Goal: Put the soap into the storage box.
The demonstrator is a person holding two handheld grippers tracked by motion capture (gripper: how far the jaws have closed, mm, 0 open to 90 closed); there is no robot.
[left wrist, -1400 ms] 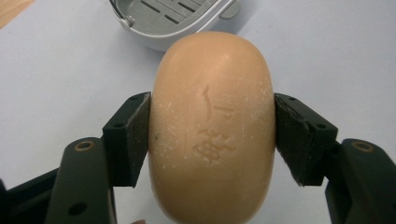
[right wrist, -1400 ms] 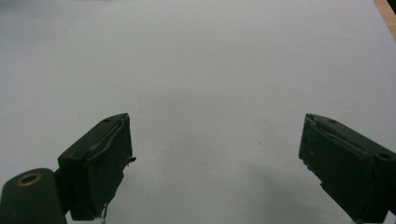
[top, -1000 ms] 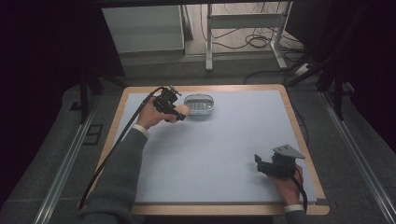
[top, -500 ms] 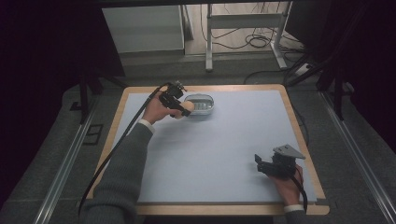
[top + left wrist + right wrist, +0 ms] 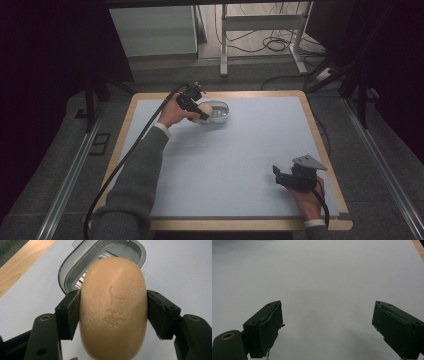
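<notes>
Two grippers: left gripper (image 5: 113, 312) clamps oval tan soap bar (image 5: 113, 307) over grey oval plastic soap dish (image 5: 216, 111), table's 11 o'clock; right gripper (image 5: 327, 327) gapes wide, empty, 5 o'clock

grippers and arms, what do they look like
Both grippers are black. The left gripper trails a thick black cable, and that arm wears a grey sleeve with a white cuff. The right gripper carries a grey three-cornered plate.

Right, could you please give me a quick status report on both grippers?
Left gripper shut on soap bar, over the soap dish. Right gripper open, idle above bare mat. Nothing in the way.
</notes>
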